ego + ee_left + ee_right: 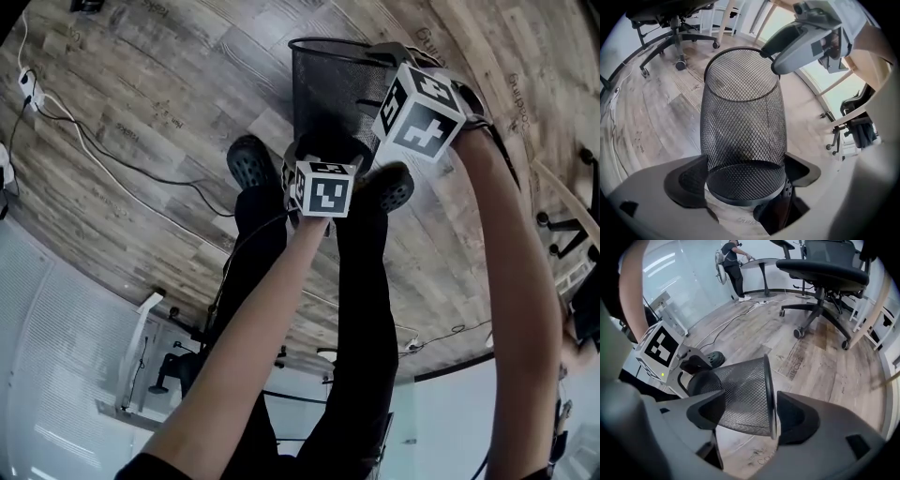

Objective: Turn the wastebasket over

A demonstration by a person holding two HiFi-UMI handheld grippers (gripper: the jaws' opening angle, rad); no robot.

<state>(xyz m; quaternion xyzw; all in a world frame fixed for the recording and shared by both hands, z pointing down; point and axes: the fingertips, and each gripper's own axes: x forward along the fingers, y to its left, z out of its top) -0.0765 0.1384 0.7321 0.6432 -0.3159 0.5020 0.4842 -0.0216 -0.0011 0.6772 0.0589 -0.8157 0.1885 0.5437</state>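
A black mesh wastebasket (328, 94) hangs tilted between my two grippers, its solid base nearest me and its rim toward the wooden floor. In the left gripper view the base (743, 180) sits between the wide-spread jaws of my left gripper (745, 176), close to both pads; no squeeze shows. My left gripper (323, 159) is mostly hidden under its marker cube in the head view. My right gripper (752, 411) straddles the basket's rim (769, 394) with jaws wide apart, one pad over the mesh wall (740, 399), the other beyond the rim. The right gripper (801, 42) also shows against the rim.
My two black shoes (251, 164) (389, 187) stand on the floor right under the basket. Cables (112, 159) run across the planks to the left. A black office chair (825, 273) is nearby, and a person (733, 263) stands at a far desk.
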